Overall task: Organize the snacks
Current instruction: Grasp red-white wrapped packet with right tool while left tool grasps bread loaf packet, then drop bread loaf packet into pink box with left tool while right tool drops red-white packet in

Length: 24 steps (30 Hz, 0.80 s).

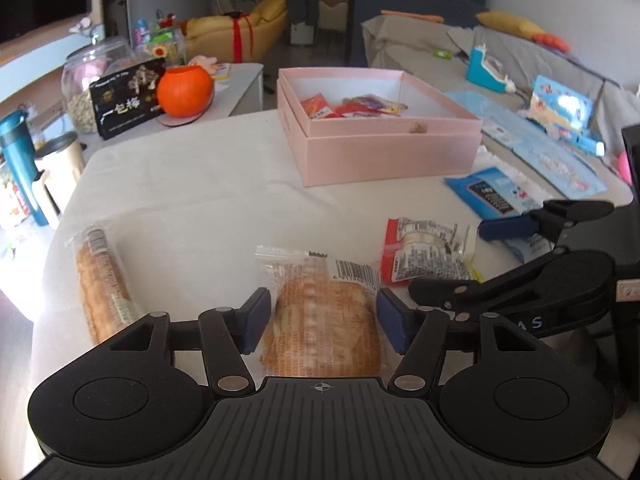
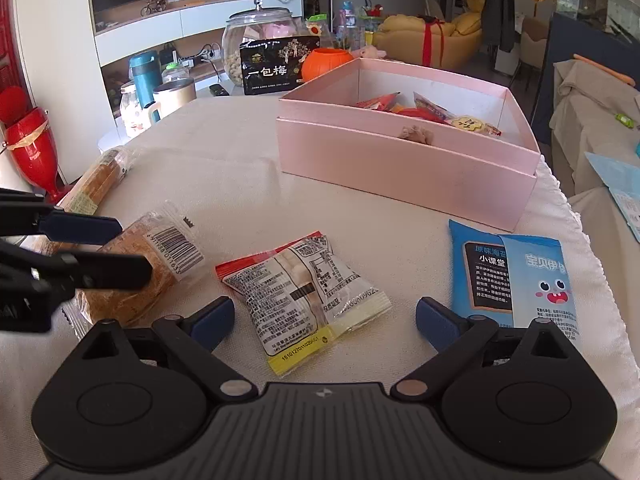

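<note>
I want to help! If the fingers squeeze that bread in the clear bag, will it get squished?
Probably a little: the bread packet looks soft and puffy, so it may dent. Its clear wrapper looks crinkly and maybe slippery. It lies flat, so it likely won't roll.

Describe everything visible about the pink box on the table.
The pink box is a wide, shallow, rectangular cardboard-looking box with a white interior, open-topped and seemingly nested in a matching pink base or lid. It sits flat on the white tablecloth, beyond the loose snacks. Several small red and orange snack packets lie inside. A brownish scuff marks its near rim. Neither gripper touches it.
</note>
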### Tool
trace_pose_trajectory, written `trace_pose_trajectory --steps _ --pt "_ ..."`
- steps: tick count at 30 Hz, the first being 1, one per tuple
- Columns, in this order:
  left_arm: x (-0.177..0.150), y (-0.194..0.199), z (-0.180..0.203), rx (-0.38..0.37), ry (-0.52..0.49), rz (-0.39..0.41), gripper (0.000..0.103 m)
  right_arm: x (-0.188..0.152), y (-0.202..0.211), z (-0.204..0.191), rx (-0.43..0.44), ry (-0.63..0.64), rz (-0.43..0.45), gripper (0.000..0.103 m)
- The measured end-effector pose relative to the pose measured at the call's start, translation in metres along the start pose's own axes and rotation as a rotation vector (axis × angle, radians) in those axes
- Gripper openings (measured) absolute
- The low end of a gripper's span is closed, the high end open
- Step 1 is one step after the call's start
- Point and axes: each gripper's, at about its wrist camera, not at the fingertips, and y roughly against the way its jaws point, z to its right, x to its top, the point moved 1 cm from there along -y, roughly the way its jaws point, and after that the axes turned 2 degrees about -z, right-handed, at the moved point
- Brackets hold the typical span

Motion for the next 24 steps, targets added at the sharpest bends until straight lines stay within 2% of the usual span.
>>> trace_pose_trajectory --steps 2,4,7,12,13,15,16,22,23,24 --pt "-0.001 -0.008 -0.003 0.023 0.008 -0.031 0.070 0.000 0.001 0.002 0.008 0.004 -0.005 0.098" --pt "-0.005 -0.013 -0.014 0.019 0.059 -0.063 0.073 0.002 0.000 0.000 -0.001 0.047 -0.018 0.098" --pt "-0.007 -0.011 -0.022 -0.012 0.093 -0.052 0.073 0.006 -0.001 0.003 0.013 0.076 -0.033 0.098" --pt "-0.008 -0.009 -0.020 -0.012 0.092 -0.052 0.072 0.018 -0.010 0.004 0.050 0.097 -0.051 0.096" --pt "-0.009 -0.008 -0.020 -0.014 0.102 -0.051 0.072 0.021 -0.011 0.003 0.056 0.098 -0.053 0.088" --pt "-0.010 -0.006 -0.018 -0.009 0.104 -0.053 0.072 0.028 -0.007 0.002 0.070 0.101 -0.062 0.060" --pt "-0.010 -0.005 -0.016 -0.002 0.097 -0.059 0.072 0.032 -0.004 0.003 0.077 0.099 -0.068 0.054" --pt "-0.006 -0.004 -0.009 0.032 0.124 -0.104 0.072 0.033 0.031 0.024 0.055 0.021 -0.004 0.054" --pt "-0.004 -0.003 -0.008 0.031 0.126 -0.115 0.069 0.031 0.036 0.030 0.040 0.008 0.003 0.054" --pt "-0.003 -0.001 -0.008 0.011 0.131 -0.118 0.062 0.030 0.041 0.034 0.022 -0.004 0.010 0.054"
